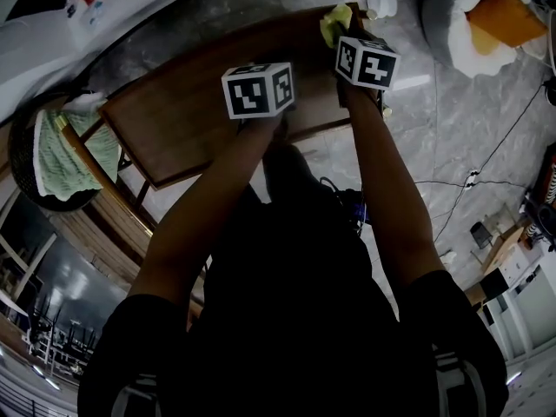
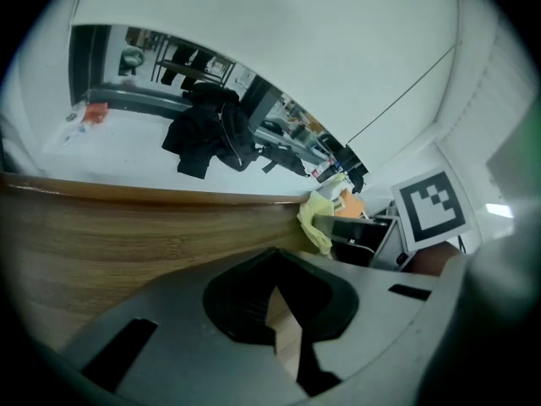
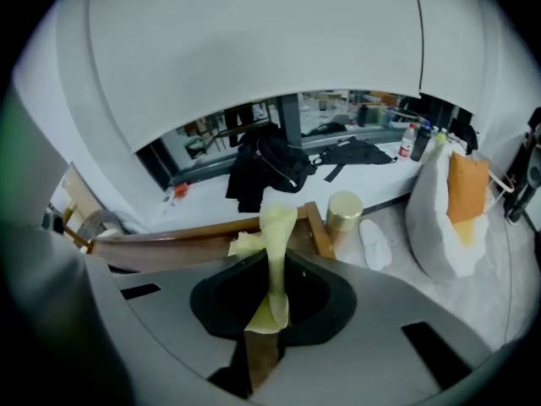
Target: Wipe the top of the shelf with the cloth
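**Soft yellow cloth pinched in the right fingers, at the far corner of the shelf**

My right gripper (image 3: 269, 307) has its fingers clamped on the yellow cloth (image 3: 275, 231). Only a narrow fold of it is caught. The rest stands up as a thin strip in the middle of the right gripper view and spreads a little onto the wooden shelf top (image 3: 169, 239). In the head view the cloth (image 1: 334, 23) lies at the upper right corner of the shelf top (image 1: 200, 111), just beside the edge.

My left gripper (image 2: 279, 320) has its fingers together with nothing between them. It hangs over the middle of the board, and from there I see the cloth (image 2: 314, 218) at the right end of the wood.

I judge that the cloth is very light and limp. It will fold and bunch, not lie flat, and it has no stiffness to push with. With such a small fold in the grip, little fabric would touch the wood, and I think the fold can slip out if I drag hard. A hold lower down, on a thicker bunch, would press more cloth on the surface. The board looks smooth, so the cloth should slide easily. Near the corner it may fall over the edge.
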A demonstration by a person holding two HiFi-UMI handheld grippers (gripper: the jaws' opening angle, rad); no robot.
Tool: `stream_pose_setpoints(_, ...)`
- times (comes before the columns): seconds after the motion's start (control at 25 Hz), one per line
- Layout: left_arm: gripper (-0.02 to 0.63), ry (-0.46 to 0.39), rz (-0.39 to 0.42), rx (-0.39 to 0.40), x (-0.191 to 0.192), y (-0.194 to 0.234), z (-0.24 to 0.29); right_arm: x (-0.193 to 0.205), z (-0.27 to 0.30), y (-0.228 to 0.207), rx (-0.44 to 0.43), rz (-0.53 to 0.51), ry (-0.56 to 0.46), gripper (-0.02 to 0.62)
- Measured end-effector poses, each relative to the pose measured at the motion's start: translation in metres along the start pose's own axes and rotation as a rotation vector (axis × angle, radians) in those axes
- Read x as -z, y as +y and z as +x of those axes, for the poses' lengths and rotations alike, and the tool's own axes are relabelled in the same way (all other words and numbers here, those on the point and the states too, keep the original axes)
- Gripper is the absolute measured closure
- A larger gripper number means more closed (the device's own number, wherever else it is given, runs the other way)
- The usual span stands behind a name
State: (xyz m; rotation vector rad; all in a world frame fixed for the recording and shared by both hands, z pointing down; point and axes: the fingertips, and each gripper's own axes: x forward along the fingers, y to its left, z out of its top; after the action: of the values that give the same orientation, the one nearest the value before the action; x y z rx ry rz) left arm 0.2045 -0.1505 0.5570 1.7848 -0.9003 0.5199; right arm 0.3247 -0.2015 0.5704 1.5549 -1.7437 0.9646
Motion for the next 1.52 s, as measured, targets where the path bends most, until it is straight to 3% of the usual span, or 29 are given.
stream_pose_setpoints(0.24,0.595,-0.02,-0.004,-0.015,0.0,0.014,-0.03,-0.005,-0.004,-0.02,0.119,0.072,-0.015,0.548)
stream_pose_setpoints(0.36,0.595,-0.052,-0.026,-0.033,-0.002,0.034,-0.062,-0.009,-0.014,0.003,0.079,0.061,-0.036,0.548)
stream_pose_setpoints(0.48,0.595,-0.102,-0.072,-0.078,-0.006,0.073,-0.108,-0.011,-0.023,0.069,-0.065,-0.013,-0.055,0.548)
stream_pose_setpoints(0.68,0.595,-0.189,-0.164,-0.162,-0.002,0.141,-0.197,0.004,-0.034,0.218,-0.313,-0.115,-0.046,0.548)
stream_pose_setpoints(0.84,0.595,-0.242,-0.225,-0.191,0.01,0.182,-0.272,0.035,-0.035,0.343,-0.484,-0.184,-0.018,0.548)
stream_pose_setpoints(1.0,0.595,-0.277,-0.234,-0.215,0.024,0.211,-0.334,0.073,-0.024,0.456,-0.641,-0.239,0.022,0.548)
stream_pose_setpoints(1.2,0.595,-0.283,-0.269,-0.22,0.045,0.243,-0.369,0.121,-0.001,0.534,-0.672,-0.317,0.105,0.548)
stream_pose_setpoints(1.4,0.595,-0.278,-0.262,-0.208,0.057,0.25,-0.379,0.149,0.013,0.546,-0.607,-0.378,0.153,0.548)
stream_pose_setpoints(1.52,0.595,-0.274,-0.262,-0.197,0.06,0.254,-0.379,0.149,0.018,0.547,-0.613,-0.408,0.147,0.548)
